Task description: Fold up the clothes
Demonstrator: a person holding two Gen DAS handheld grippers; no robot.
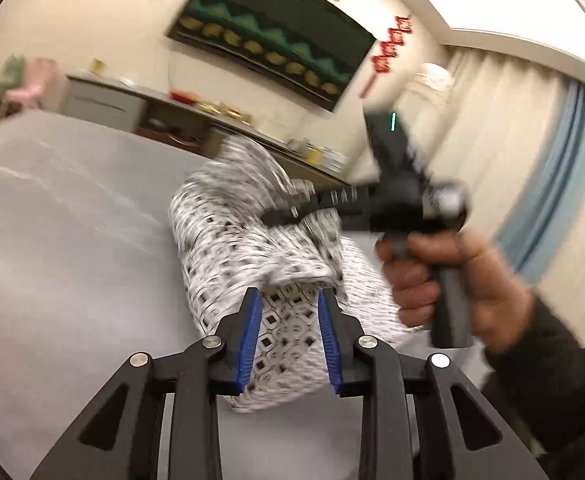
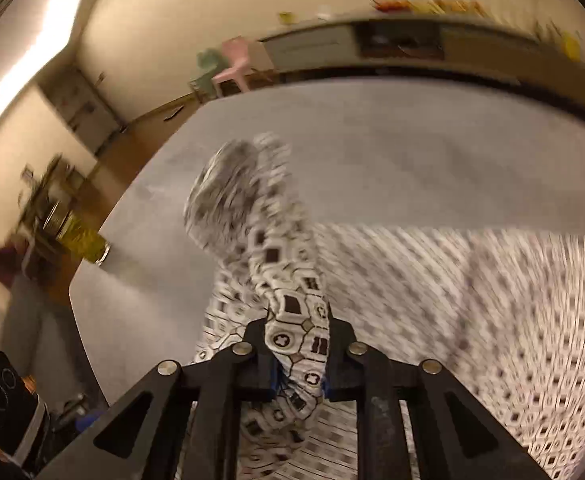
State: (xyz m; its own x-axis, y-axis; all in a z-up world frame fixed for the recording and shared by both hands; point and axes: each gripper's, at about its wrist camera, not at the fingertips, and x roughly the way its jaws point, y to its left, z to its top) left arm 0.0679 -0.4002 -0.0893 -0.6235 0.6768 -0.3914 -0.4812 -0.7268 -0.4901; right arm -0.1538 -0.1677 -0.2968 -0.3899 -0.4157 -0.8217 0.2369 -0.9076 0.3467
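A white garment with a black square pattern [image 1: 228,240] lies bunched on the grey table [image 1: 72,220]. My left gripper [image 1: 290,320] has its blue pads [image 1: 248,340] set on a thick fold of it; that fold looks sharp while the rest is blurred. In the left wrist view my right gripper [image 1: 288,210] pinches the garment's upper part from the right, held by a hand [image 1: 452,280]. In the right wrist view my right gripper [image 2: 297,352] is shut on a twisted strand of the garment [image 2: 288,280], which rises ahead. More of the cloth spreads to the right [image 2: 492,300] on the table [image 2: 372,140].
A low sideboard [image 1: 104,100] with small items runs along the far wall under a dark screen [image 1: 276,36]. Curtains [image 1: 552,200] hang at the right. A pink chair [image 2: 234,60] and a plant [image 2: 80,236] stand beyond the table's left edge.
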